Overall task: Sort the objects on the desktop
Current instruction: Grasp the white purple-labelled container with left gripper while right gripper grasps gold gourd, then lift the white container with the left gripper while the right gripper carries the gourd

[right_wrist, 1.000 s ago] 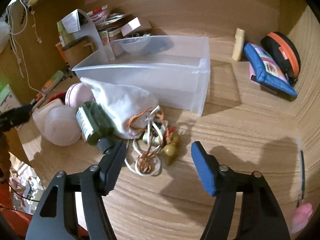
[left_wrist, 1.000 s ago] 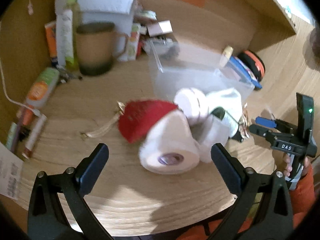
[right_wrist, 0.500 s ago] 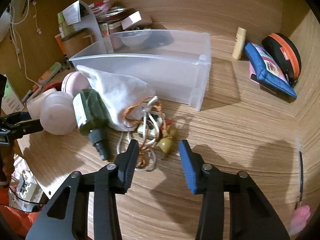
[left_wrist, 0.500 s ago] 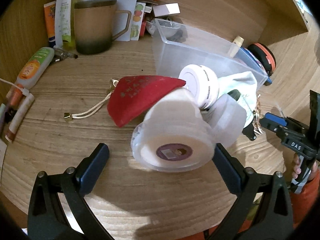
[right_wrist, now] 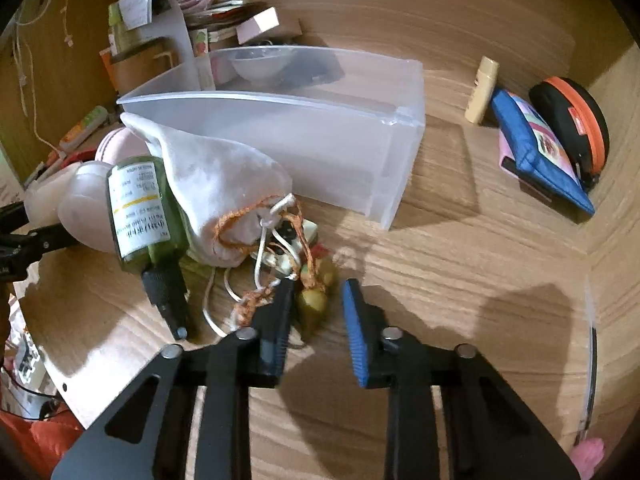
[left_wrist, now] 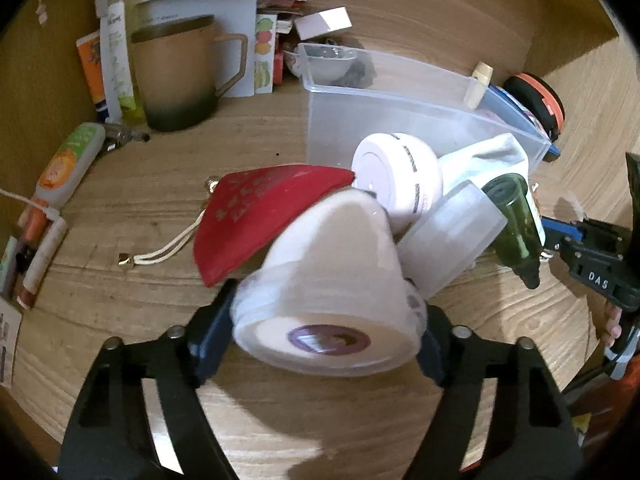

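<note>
Both grippers have just been closing. The left gripper (left_wrist: 326, 320) now clamps the white jar (left_wrist: 332, 280), lying on the desk (left_wrist: 140, 220), base toward the camera. The right gripper (right_wrist: 316, 312) pinches the olive bead (right_wrist: 314, 306) beside the green bottle (right_wrist: 144, 216), whose cap points nearward.

hidden: left claw (left_wrist: 326, 322) pads behind white jar (left_wrist: 332, 292) | blurred: jar label | unreadable: bottle (right_wrist: 140, 210) print

From my left wrist view, the jar (left_wrist: 328, 280) lies at centre, the pouch (left_wrist: 256, 216) to its left, the bin (left_wrist: 400, 120) behind. A mug (left_wrist: 176, 76) stands upper left. In my right view, the bottle (right_wrist: 146, 216) lies left of the bag (right_wrist: 224, 184).
</note>
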The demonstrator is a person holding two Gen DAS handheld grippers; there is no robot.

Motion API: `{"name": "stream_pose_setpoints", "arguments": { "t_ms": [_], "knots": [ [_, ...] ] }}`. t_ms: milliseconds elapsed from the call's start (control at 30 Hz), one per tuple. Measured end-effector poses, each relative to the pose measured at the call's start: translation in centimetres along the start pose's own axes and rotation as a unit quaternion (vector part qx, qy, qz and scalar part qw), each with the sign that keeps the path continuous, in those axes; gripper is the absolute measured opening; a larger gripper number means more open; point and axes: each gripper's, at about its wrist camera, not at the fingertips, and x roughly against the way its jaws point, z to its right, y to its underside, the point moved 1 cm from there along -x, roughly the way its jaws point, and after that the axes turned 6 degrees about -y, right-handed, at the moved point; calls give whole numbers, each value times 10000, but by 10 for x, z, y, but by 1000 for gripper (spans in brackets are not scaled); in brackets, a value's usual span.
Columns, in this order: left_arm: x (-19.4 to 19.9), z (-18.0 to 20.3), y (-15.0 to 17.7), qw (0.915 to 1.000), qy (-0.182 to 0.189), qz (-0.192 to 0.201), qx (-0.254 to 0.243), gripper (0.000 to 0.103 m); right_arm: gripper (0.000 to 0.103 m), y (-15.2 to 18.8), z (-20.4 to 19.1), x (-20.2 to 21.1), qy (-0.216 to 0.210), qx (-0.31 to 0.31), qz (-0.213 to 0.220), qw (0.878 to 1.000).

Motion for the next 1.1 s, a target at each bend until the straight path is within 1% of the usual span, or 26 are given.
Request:
{"name": "stream_pose_setpoints", "arguments": {
  "t_ms": [33, 200, 333, 433, 567, 733, 900, 1100],
  "knots": [
    [0, 0, 0, 10000, -22, 20, -22, 70, 16, 0, 0, 0, -5, -10, 2, 10000],
    [1, 0, 2, 9999, -35, 91, 39, 70, 16, 3, 3, 3, -73, -166, 77, 9998],
    [1, 1, 4, 9999, -44, 86, 75, 70, 16, 2, 4, 14, -112, -282, 261, 9992],
    [3, -1, 4, 9998, 17, 105, 145, 70, 16, 0, 3, 22, -111, -302, 393, 9987],
    [13, -4, 2, 9994, 70, 230, 247, 70, 16, -4, 2, 36, -100, -329, 593, 9976],
    [26, -5, -2, 9989, 55, 408, 236, 70, 16, -7, 2, 50, -152, -342, 780, 9962],
    [29, -5, -1, 9989, 33, 383, 258, 70, 16, -8, 2, 58, -184, -357, 914, 9950],
    [39, -5, -2, 9984, -21, 497, 279, 70, 16, -11, 3, 66, -219, -381, 1051, 9935]
  ]
}}
